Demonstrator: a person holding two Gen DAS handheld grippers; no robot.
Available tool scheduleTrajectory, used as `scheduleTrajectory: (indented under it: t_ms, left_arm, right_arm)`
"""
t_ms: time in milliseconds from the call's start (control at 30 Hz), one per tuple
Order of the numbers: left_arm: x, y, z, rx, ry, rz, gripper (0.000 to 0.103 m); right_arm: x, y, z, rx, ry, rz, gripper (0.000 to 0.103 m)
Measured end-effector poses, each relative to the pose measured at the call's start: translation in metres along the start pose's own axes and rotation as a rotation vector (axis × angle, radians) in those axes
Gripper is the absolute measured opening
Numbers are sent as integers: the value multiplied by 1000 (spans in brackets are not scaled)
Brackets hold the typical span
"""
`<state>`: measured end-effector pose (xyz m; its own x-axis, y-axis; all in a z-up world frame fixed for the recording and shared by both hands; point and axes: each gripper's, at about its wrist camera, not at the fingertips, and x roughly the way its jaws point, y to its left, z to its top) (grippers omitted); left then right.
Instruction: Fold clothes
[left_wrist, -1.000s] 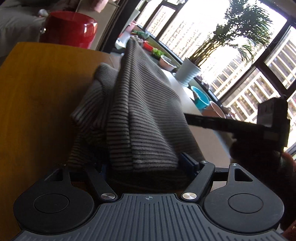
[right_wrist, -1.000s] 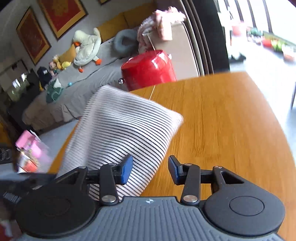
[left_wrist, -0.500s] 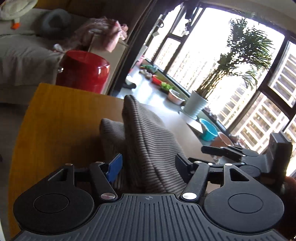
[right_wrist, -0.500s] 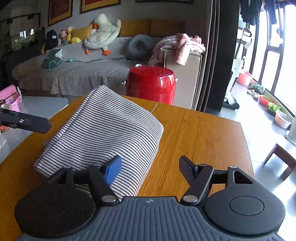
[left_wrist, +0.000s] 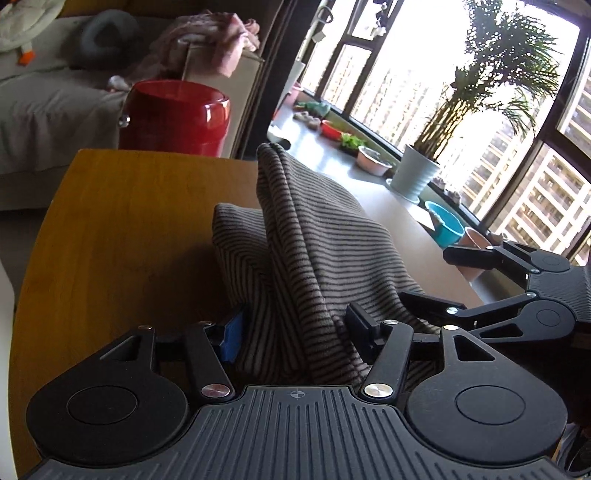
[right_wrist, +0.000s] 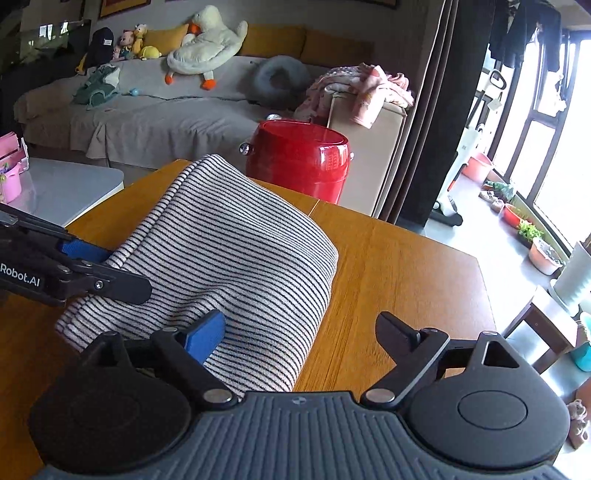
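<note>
"Robot.AI" marks the left gripper (right_wrist: 110, 271) gripping the striped garment (right_wrist: 236, 258)

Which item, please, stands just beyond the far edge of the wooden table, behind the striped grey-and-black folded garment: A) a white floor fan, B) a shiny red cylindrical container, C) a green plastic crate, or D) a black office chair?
B: the shiny red cylindrical container rises behind the wooden table past the striped garment.

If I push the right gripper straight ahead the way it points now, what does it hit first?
Most likely the bare wooden table: the right gripper, jaws opening, points down at it, with the striped garment overlapping only its left finger. Depth is hard to judge.
</note>
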<state>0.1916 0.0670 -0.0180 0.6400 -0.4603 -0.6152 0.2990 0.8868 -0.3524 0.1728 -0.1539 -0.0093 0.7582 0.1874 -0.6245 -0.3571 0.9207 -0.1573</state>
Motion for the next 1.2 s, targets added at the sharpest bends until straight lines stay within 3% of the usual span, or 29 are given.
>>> scheduleTrajectory:
  t_ms: [300, 567, 700, 767, 833, 900, 1033, 1200]
  left_arm:
    - [3, -4, -3, -26, 8, -33, 62]
    - [8, -30, -13, -45, 55, -150, 65]
    - [7, -40, -13, -7, 40, -103, 67]
    - [6, -39, -12, -8, 39, -101, 67]
    - [4, -39, -13, -9, 36, -98, 68]
    - [2, -39, -14, -9, 30, -95, 69]
    - [-5, -38, -15, -11, 16, -88, 70]
    - [-16, -29, -15, -28, -8, -62, 68]
  right_arm:
    - [-1, -3, -1, -6, -4, 0, 93]
    - [-6, -29, 1, 43, -35, -29, 94]
    - [-17, -40, 0, 96, -69, 14, 94]
    - [-26, -40, -1, 111, -91, 76, 88]
    - [-31, -39, -1, 130, -87, 145, 74]
    - [-27, -36, -1, 147, -53, 188, 70]
    - [-9, -26, -12, 144, 7, 170, 72]
    - [-8, -23, -17, 143, 6, 159, 72]
